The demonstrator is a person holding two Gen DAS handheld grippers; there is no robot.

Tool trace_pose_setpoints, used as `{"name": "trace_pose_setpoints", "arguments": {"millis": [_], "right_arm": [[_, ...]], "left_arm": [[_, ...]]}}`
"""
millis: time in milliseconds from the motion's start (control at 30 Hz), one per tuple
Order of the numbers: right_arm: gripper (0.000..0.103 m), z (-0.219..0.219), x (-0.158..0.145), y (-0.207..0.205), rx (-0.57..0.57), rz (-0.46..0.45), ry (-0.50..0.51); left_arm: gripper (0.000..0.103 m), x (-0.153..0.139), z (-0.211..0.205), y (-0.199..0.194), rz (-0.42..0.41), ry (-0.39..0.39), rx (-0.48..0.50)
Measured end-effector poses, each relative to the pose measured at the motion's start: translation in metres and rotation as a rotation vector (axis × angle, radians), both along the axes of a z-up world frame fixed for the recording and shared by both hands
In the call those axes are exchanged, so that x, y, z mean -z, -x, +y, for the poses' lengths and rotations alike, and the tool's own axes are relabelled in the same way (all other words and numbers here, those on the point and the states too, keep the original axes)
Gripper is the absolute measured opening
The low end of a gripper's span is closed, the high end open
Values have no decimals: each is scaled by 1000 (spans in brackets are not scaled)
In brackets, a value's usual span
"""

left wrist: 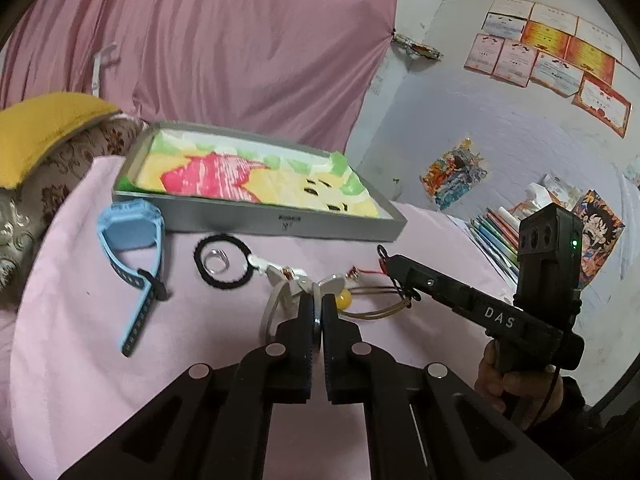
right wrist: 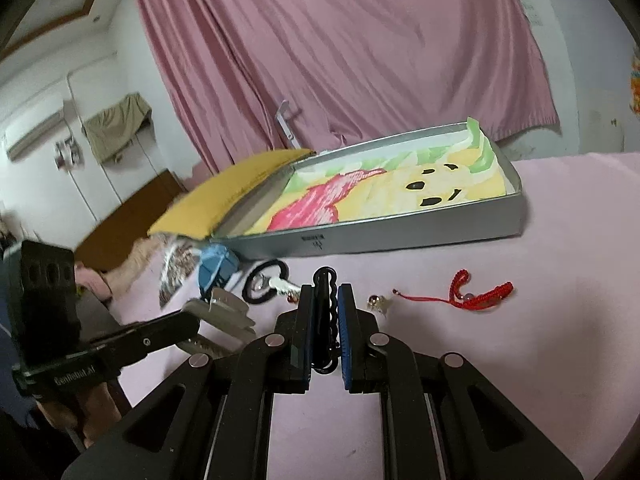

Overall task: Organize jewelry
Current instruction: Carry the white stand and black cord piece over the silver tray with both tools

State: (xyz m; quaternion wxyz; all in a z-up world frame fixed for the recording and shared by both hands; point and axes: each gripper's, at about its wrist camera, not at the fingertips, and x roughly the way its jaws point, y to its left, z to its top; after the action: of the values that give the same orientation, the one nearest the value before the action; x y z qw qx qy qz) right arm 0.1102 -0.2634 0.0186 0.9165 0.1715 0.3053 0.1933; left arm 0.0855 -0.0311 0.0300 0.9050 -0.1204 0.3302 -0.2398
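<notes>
My left gripper (left wrist: 318,304) is shut on a silver bangle (left wrist: 269,310) over the pink cloth; it also shows in the right wrist view (right wrist: 224,312). My right gripper (right wrist: 326,294) is shut on a black wavy hair tie (right wrist: 326,320); its tip with the tie shows in the left wrist view (left wrist: 390,264). A grey tray (left wrist: 340,226) lined with a cartoon towel stands beyond, also in the right wrist view (right wrist: 400,236). A blue watch (left wrist: 132,248), a black hair band (left wrist: 224,264) around a clear ring (left wrist: 216,261), a yellow bead cord (left wrist: 344,300) and a red cord bracelet (right wrist: 476,294) lie on the cloth.
A yellow cushion (left wrist: 44,132) lies left of the tray. A pink curtain (left wrist: 224,40) hangs behind. Books and papers (left wrist: 496,232) lie on the floor to the right. A small gold bell charm (right wrist: 376,301) lies beside my right gripper.
</notes>
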Motion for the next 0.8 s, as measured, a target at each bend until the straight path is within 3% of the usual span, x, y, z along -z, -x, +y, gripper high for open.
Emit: {"name": "trace_pose_setpoints", "arguments": {"millis": [300,567,800], "right_arm": [[10,6,2,-8,-13,3,-12],[10,1,3,-24,-46,44,-136],[10,13,18,-31,-56,111,-76]], "left_arm": [[4,2,1,-2,20,0,-10],[4,-6,1,-1,-8,12,-18],[4,-2,-1,-3,6,16,-16]]}}
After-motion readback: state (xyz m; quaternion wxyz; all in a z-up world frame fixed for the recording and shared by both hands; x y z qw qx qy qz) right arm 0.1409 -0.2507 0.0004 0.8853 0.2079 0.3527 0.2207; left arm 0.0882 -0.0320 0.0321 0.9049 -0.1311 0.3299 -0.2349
